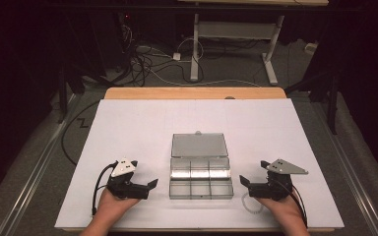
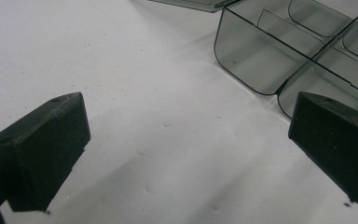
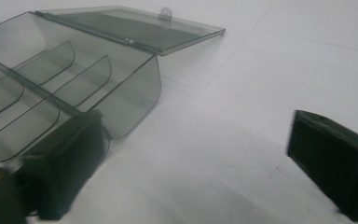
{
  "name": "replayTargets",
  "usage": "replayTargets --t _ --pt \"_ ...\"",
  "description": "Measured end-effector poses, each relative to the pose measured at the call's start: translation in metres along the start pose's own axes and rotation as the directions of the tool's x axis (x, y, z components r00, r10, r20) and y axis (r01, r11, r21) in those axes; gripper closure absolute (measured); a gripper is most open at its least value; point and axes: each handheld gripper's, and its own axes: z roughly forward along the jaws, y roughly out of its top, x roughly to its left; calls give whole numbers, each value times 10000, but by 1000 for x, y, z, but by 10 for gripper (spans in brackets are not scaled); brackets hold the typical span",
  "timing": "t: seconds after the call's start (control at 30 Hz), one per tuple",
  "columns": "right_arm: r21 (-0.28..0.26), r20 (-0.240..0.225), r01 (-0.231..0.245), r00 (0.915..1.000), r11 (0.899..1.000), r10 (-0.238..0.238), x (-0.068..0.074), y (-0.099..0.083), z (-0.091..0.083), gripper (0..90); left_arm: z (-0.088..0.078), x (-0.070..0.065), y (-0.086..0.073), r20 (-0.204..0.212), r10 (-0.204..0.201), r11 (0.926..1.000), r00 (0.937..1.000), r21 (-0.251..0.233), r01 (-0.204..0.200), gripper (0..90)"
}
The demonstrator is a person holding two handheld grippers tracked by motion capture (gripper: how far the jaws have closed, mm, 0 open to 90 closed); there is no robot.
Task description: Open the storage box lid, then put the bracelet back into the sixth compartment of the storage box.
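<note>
The right gripper (image 3: 193, 168) is seen with its jaws spread wide over the white table surface (image 3: 270, 70). A clear compartment box (image 3: 70, 88) is seen beside the left jaw, perhaps touching it, its lid (image 3: 135, 28) laid open behind.

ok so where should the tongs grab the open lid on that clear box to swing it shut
Probably by the small tab at the middle of the lid's far edge. The lid lies folded back flat behind the compartment box, hinged along its rear wall, so the far edge is free. The right tongs, open beside the box, could reach round its right side.
</note>
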Motion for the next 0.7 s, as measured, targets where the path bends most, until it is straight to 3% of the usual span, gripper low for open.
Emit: replayTargets --t 0.17,0.47,0.63,0.7 --pt "-127 259 27 9997 9999 -24 -1 1 -4 3 1 3 1 -10 -274 9996 9996 -7 274 0" --pt "150 392 273 9988 9995 -279 1 -2 -13 3 4 3 -1 62 -251 9993 9997 291 249 0" --pt "183 483 99 9988 9998 -107 -3 -9 -25 18 5 0 -1 47 60 9993 10000 374 -62 0" --pt "242 509 9 9987 9997 -21 -5 -13 -30 40 3 -2 -3 8 227 9996 9997 180 -227 0"
